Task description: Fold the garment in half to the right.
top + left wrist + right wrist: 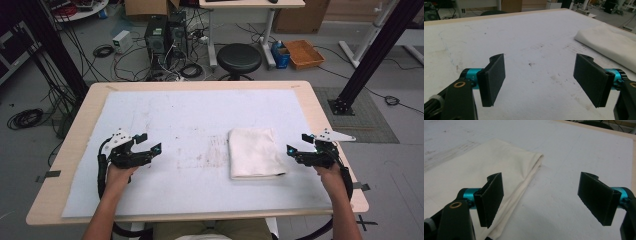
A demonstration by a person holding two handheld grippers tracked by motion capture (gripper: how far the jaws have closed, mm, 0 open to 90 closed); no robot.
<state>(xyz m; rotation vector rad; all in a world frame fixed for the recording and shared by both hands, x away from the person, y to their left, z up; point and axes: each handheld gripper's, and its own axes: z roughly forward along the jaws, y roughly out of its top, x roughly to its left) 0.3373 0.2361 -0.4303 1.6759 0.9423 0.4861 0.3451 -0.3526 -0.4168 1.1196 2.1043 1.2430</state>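
From above, forearms low, left tongs (149, 142) and right tongs (297, 146) both wide and empty flanking folded white cloth (253, 152) right of centre on counter (190, 120); left view, cloth (609, 43) well off; right view, fold edge (530, 178) just beyond jaws, probably pre-grasp, needing a short reach in

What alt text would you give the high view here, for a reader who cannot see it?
A person's hands hold two open grippers, the left gripper and the right gripper, over a stained white mat on a wooden table. A folded white cloth lies flat beside the right gripper. Beyond the table are a black stool and tangled cables.
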